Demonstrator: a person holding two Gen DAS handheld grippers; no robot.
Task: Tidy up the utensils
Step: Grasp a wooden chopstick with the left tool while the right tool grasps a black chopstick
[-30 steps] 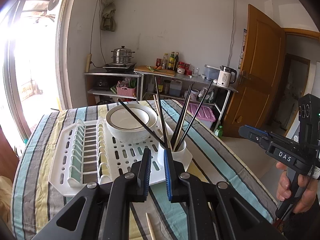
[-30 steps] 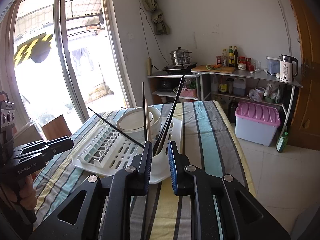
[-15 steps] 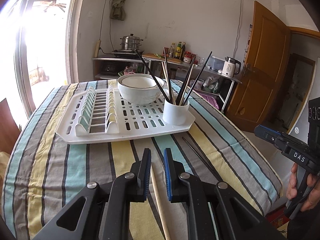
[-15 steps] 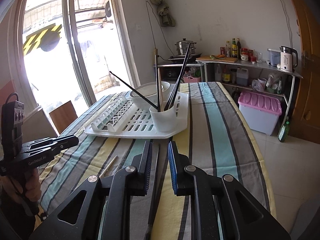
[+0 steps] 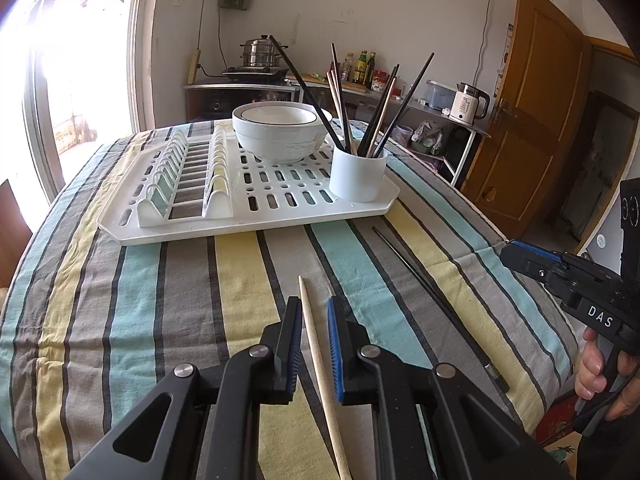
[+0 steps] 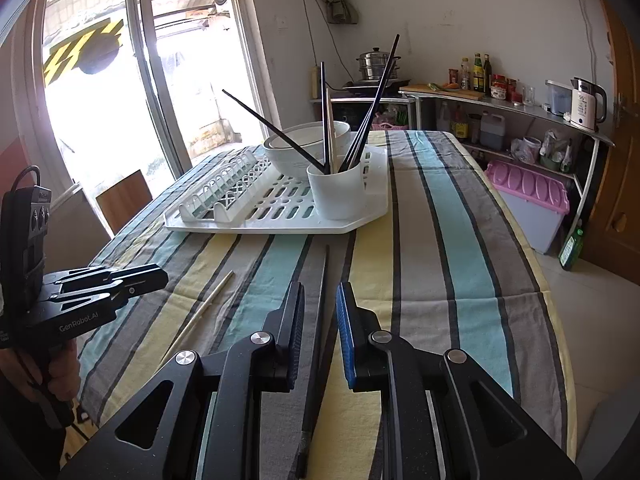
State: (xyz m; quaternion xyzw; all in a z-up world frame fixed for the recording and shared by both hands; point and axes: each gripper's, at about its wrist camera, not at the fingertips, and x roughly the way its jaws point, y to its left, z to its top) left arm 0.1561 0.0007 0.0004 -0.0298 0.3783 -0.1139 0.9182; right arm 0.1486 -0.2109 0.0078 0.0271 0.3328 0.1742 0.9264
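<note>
You have drawn both grippers back from the white utensil cup (image 5: 357, 176). Your left gripper (image 5: 311, 346) now straddles the wooden chopstick (image 5: 316, 354) lying on the striped tablecloth (image 5: 132, 304), your right gripper (image 6: 320, 334) straddles the black chopstick (image 6: 322, 320); both are part open, gripping nothing yet.

The left black hand-held gripper (image 5: 311, 322) is held low, its two fingers a little apart. The right black hand-held gripper (image 6: 320, 312) looks the same, maybe a bit wider.

Striped tablecloth (image 5: 168, 288), white rack (image 5: 280, 200), seemingly black chopstick (image 5: 432, 292)
</note>
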